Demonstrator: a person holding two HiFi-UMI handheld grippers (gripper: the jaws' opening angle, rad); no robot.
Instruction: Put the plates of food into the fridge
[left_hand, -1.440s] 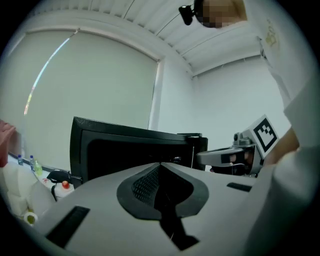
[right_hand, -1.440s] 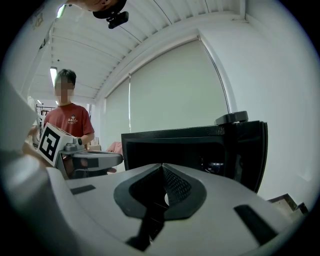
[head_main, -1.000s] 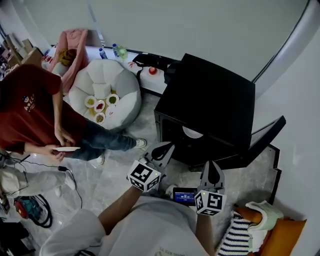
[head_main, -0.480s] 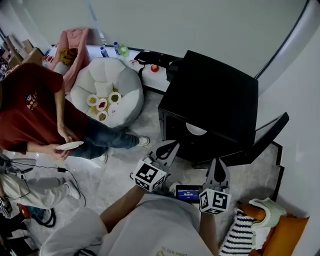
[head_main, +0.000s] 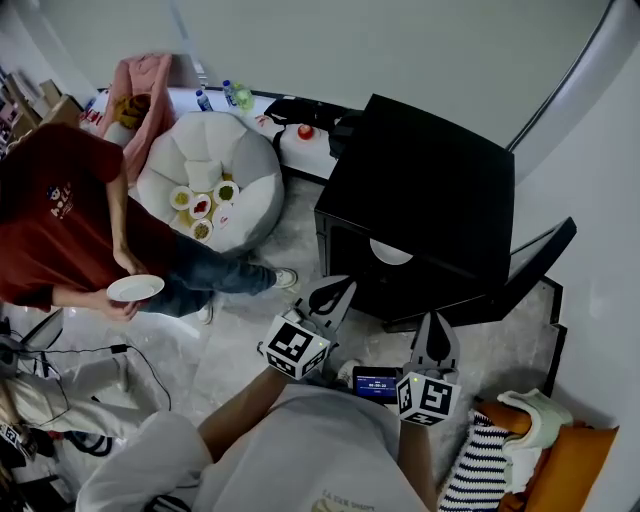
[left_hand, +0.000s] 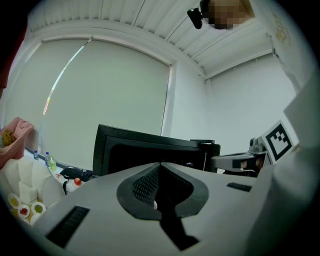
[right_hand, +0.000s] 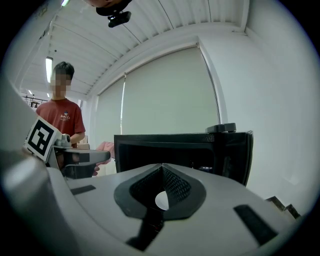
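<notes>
Four small plates of food (head_main: 201, 208) sit close together on a round white cushion seat (head_main: 252, 165), well apart from the black fridge (head_main: 440, 190). The food on them looks green, red and yellow. The fridge door (head_main: 530, 265) stands open, and one white plate (head_main: 390, 252) lies inside on a shelf; I cannot tell what is on it. A person in a red shirt (head_main: 50, 210) stands by the seat and holds another white plate (head_main: 135, 288) flat in one hand. The left tongs (head_main: 335, 292) and the right tongs (head_main: 433, 335) are side by side in front of the open fridge, both pointing at it. Both are squeezed together with nothing in them.
</notes>
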